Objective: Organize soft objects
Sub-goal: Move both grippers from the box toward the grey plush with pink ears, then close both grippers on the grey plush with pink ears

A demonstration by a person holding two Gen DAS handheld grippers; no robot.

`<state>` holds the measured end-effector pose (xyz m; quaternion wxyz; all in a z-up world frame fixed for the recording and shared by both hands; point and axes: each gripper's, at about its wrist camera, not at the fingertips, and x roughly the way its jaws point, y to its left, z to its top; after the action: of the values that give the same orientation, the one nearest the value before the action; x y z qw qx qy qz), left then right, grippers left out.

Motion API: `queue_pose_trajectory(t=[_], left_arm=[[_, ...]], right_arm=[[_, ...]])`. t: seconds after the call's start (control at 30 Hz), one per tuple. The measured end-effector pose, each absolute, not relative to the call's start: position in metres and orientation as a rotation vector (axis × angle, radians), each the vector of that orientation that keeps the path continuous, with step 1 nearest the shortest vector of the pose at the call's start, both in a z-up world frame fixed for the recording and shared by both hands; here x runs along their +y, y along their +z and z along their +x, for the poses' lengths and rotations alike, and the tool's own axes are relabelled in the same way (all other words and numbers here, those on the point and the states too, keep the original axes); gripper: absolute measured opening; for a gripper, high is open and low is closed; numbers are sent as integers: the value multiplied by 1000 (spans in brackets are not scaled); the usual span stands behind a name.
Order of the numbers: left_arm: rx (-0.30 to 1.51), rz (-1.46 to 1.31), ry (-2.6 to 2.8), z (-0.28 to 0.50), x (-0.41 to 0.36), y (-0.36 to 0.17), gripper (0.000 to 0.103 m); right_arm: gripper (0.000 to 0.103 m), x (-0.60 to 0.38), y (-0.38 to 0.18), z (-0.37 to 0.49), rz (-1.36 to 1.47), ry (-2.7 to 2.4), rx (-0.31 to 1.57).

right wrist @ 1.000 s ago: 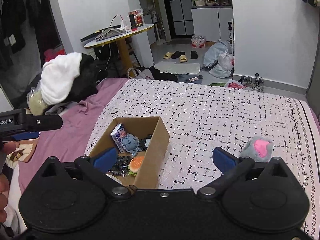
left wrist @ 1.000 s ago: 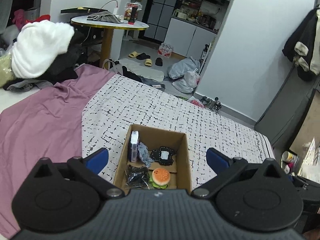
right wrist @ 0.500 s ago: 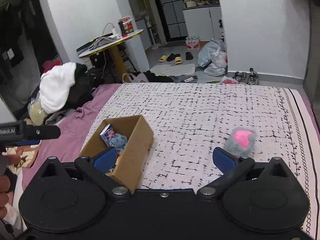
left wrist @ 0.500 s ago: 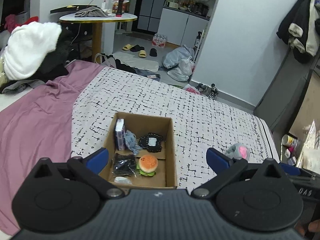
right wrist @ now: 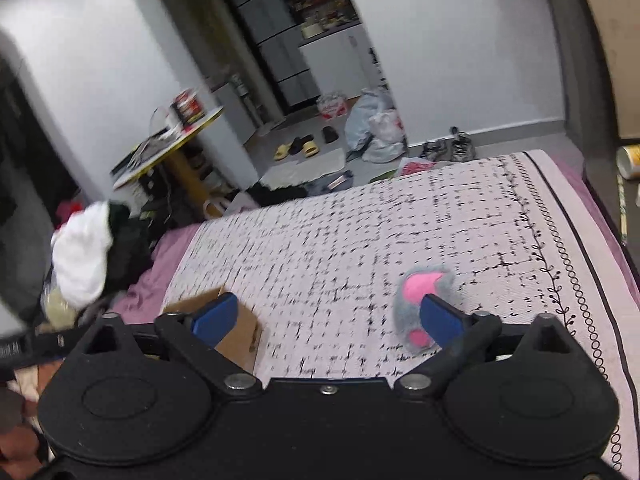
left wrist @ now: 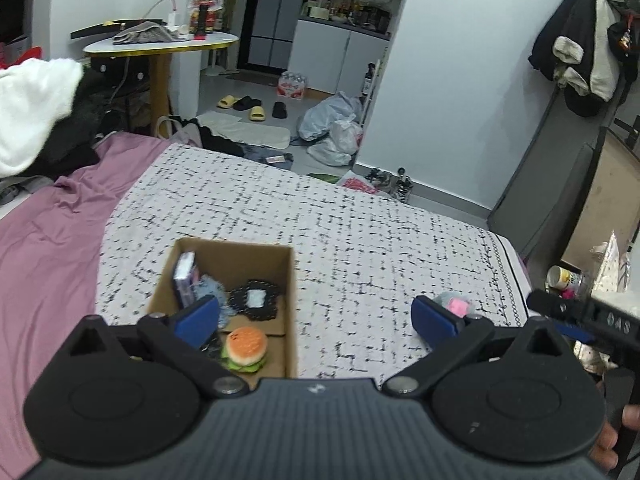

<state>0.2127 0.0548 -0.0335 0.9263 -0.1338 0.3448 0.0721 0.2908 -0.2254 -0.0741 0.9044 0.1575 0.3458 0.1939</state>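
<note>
An open cardboard box (left wrist: 290, 280) stands on the black-and-white patterned blanket (left wrist: 320, 216). In it lie a burger toy (left wrist: 245, 346), a black frilly piece (left wrist: 254, 300), a blue plush and a small packet. My left gripper (left wrist: 316, 318) hovers open over the box's near right corner, holding nothing. A grey plush paw with pink pads (right wrist: 424, 284) lies on the blanket to the right, also seen as the paw (left wrist: 456, 304) behind the left gripper's right finger. My right gripper (right wrist: 328, 316) is tilted, its jaws wide but closing, nothing between them; the paw sits just behind its right finger (right wrist: 440, 318).
A purple sheet (left wrist: 48, 248) covers the bed's left side, with a pile of white and black clothes (left wrist: 32, 112) beyond it. The bed's right edge (right wrist: 600, 248) drops to the floor, where a can (right wrist: 628, 162) lies. A round table (left wrist: 160, 44), slippers and bags are further off.
Both views have swung to the right. In the right wrist view the box slid to the lower left, the paw came close to the right finger, the picture tilted, and the jaws narrowed a little.
</note>
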Motion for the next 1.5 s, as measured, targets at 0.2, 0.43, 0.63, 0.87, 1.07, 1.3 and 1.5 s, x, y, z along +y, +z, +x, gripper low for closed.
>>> queue_pose_trajectory(t=[0.2, 0.43, 0.63, 0.87, 1.07, 1.3, 1.5], left_arm=[[708, -247, 110, 237, 40, -37, 97], [737, -285, 85, 265, 36, -54, 86], [780, -330, 79, 287, 34, -83, 75], [832, -319, 86, 318, 25, -117, 75], [851, -353, 75, 338, 14, -135, 75], [879, -366, 91, 354, 5, -155, 75], [901, -353, 60, 368, -13, -167, 75]], right_arm=[[57, -232, -84, 316, 366, 395, 734], [29, -227, -118, 350, 446, 439, 804], [27, -213, -150, 371, 445, 454, 840], [30, -209, -184, 380, 406, 376, 840], [45, -209, -192, 385, 312, 288, 818], [50, -212, -200, 387, 264, 233, 818], [45, -229, -207, 390, 309, 202, 860]])
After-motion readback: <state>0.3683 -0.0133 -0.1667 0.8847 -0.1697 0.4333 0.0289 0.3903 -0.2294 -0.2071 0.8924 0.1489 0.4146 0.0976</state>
